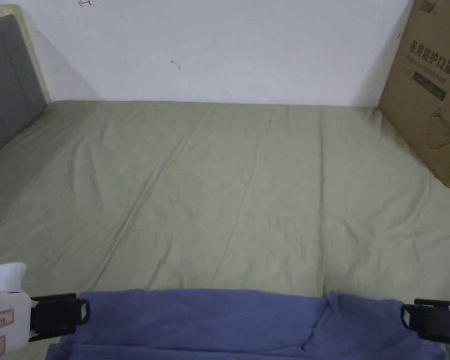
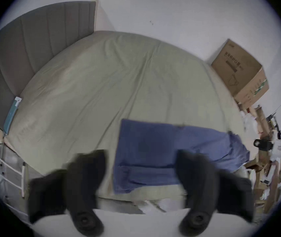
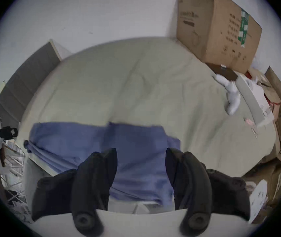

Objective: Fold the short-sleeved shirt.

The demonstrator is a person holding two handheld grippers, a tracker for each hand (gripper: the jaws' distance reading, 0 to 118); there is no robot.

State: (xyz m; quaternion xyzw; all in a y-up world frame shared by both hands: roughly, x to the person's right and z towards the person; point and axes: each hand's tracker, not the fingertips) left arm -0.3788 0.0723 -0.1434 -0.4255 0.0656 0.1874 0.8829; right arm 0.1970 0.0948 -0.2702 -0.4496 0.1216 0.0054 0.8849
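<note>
One blue shirt (image 1: pixel 210 318), two claws — left claw (image 1: pixel 81 311) and right claw (image 1: pixel 406 316) — one bed (image 1: pixel 228 187), one cardboard box (image 1: pixel 430 89), one headboard (image 1: pixel 6 79).

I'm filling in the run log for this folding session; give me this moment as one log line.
shirt: blue, lying at near edge of bed | left gripper: open, at shirt's left end | right gripper: open, at right end | nothing gripped

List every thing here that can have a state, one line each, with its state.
Shirt: lying flat at the bed's near edge, partly folded, held by nothing.
Left hand-held gripper: open, at the shirt's left end.
Right hand-held gripper: open, over the shirt's right end.
Cardboard box: closed, tilted at the bed's far right corner.
Bed sheet: spread, lightly creased.
</note>
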